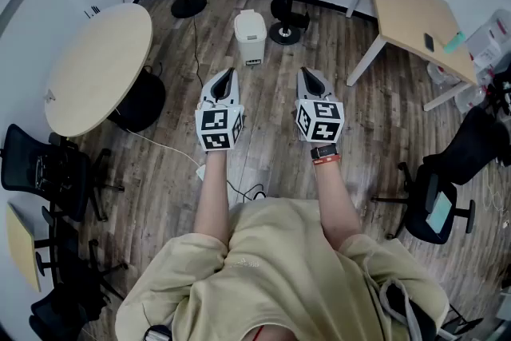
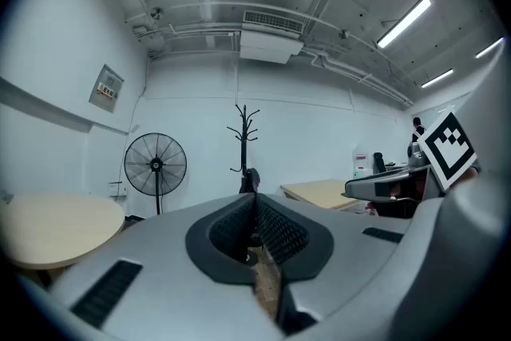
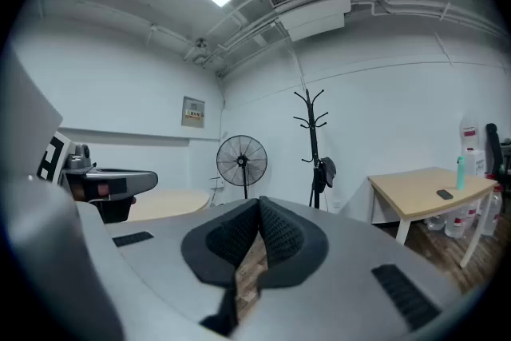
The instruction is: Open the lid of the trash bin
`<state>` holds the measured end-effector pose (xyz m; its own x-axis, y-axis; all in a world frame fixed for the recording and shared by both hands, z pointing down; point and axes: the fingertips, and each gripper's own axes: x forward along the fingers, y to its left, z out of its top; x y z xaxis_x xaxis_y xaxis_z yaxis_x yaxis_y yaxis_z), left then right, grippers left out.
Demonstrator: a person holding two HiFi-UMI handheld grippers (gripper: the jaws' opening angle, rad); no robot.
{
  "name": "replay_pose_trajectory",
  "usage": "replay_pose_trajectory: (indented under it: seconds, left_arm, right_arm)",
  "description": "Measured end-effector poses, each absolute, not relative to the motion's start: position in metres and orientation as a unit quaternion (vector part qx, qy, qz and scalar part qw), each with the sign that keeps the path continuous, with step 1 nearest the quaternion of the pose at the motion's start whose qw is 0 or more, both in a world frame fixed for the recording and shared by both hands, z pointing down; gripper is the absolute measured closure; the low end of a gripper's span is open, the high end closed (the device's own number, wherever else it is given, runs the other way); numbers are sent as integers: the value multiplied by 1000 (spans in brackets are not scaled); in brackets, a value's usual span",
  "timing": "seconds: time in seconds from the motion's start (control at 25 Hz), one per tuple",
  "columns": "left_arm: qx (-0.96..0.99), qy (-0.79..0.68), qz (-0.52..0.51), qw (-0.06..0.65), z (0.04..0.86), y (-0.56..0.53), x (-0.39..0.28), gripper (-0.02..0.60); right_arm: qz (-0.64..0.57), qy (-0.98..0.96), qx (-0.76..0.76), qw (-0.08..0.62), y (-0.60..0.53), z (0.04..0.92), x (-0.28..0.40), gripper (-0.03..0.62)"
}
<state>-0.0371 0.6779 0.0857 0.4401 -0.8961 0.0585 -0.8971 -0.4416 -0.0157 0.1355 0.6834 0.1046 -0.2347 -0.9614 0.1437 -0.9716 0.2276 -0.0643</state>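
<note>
Head view, white trash bin point(image 1: 250, 36) on the wood floor at 12 o'clock, lid down, left gripper point(image 1: 227, 74) and right gripper point(image 1: 308, 74) near it, not touching, left gripper view, jaws pressed together, empty, fan point(image 2: 155, 165) at 9 o'clock, right gripper view, jaws pressed together, empty.

I find no word or number I can read. The framed wall notice point(image 2: 106, 88) carries print too small to make out. The cubes on my left tool point(image 1: 230, 73) and right tool point(image 1: 306, 72) bear only black-and-white square patterns.
</note>
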Motion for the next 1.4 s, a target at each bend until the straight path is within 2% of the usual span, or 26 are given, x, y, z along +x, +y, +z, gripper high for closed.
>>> replay_pose_trajectory:
  seconds: [0.6,0.92,1.4]
  left_arm:
    - [856,-513,54,24,102,640,-81,557]
    - [856,-512,58,44,125,619,-86,557]
    - [849,-525,50,34,135,511,-70,557]
  right_arm:
    - [79,-781,618,43,646,116,80,582]
    - [97,-775,621,63,625,143,76,583]
    - [86,-796,594,74,502,154,80,592]
